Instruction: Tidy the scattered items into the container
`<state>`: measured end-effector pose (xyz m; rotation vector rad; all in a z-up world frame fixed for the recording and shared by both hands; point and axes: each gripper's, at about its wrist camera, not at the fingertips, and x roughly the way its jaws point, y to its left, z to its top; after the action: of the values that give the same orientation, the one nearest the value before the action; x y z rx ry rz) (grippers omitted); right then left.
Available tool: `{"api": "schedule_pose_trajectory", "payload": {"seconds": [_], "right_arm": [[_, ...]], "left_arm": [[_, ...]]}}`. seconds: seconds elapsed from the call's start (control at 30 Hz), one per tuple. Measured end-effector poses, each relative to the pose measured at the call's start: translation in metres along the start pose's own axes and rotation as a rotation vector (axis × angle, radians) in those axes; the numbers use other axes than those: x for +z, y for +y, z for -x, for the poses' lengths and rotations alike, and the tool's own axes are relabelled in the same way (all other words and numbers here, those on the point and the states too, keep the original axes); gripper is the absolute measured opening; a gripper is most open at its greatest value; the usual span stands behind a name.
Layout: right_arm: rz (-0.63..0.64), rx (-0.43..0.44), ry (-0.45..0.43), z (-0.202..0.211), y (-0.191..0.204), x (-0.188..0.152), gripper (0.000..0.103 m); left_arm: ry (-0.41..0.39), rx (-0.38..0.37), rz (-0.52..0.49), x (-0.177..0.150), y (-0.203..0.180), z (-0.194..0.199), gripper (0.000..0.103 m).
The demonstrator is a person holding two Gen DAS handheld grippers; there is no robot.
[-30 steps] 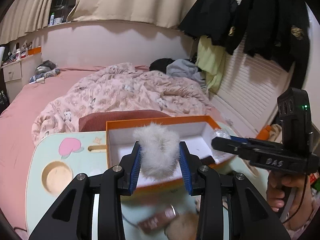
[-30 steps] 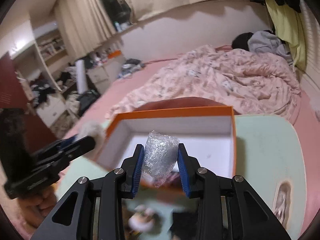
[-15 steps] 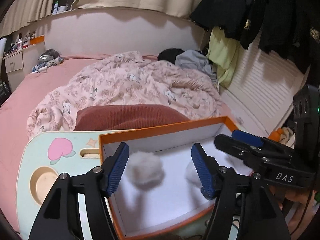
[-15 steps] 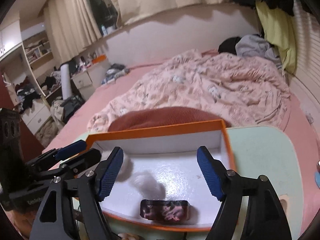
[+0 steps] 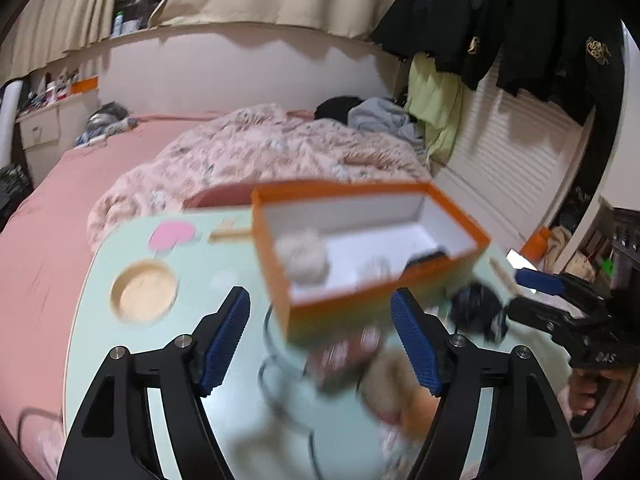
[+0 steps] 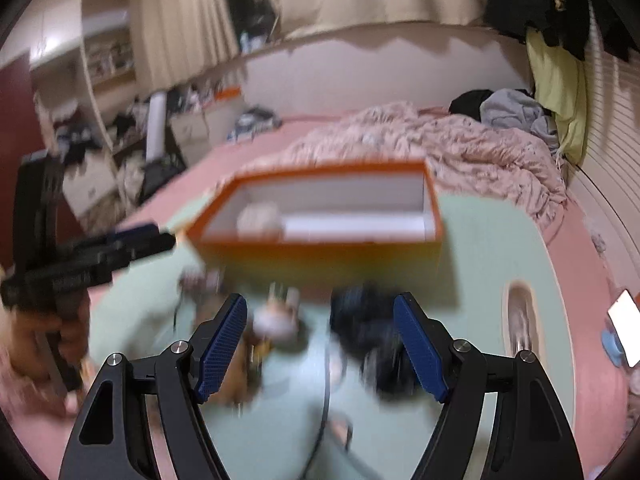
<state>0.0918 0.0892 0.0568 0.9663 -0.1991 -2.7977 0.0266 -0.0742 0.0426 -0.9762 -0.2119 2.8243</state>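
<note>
The orange box with a white inside stands on the pale green table. A grey fluffy pom-pom, a clear crumpled wrap and a dark card lie in it. My left gripper hovers before the box's near wall, its jaws opening, nothing between them. My right gripper is open and empty over a black bundle and a small figure in front of the box. A brown packet and a beige fluffy thing lie blurred near the box.
The table has a round wooden recess at the left and a thin cable across its near part. A lit phone lies at the right edge. Behind is a bed with a pink quilt.
Both grippers opened over the box, dropping the pom-pom and the clear wrap into it. Both then drew back to the near side of the table.
</note>
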Motion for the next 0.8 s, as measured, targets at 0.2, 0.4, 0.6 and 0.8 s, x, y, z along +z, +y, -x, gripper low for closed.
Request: {"api": "schedule_pose_trajectory", "payload": {"seconds": [0.2, 0.4, 0.6, 0.8], "right_arm": [[0.072, -0.091, 0.085, -0.001, 0.009, -0.047, 0.078], [0.038, -0.136, 0.147, -0.016, -0.002, -0.064, 0.078], [0.052, -0.202, 0.158, -0.021, -0.005, -0.075, 0.097], [0.054, -0.198, 0.14, -0.02, -0.003, -0.078, 0.102]], "left_arm": [[0.036, 0.075, 0.003, -0.039, 0.013, 0.006, 0.073], [0.095, 0.125, -0.002, -0.062, 0.02, -0.005, 0.073], [0.116, 0.167, -0.026, -0.071, 0.019, -0.017, 0.081], [0.079, 0.182, -0.057, -0.076, 0.015, -0.019, 0.086]]}}
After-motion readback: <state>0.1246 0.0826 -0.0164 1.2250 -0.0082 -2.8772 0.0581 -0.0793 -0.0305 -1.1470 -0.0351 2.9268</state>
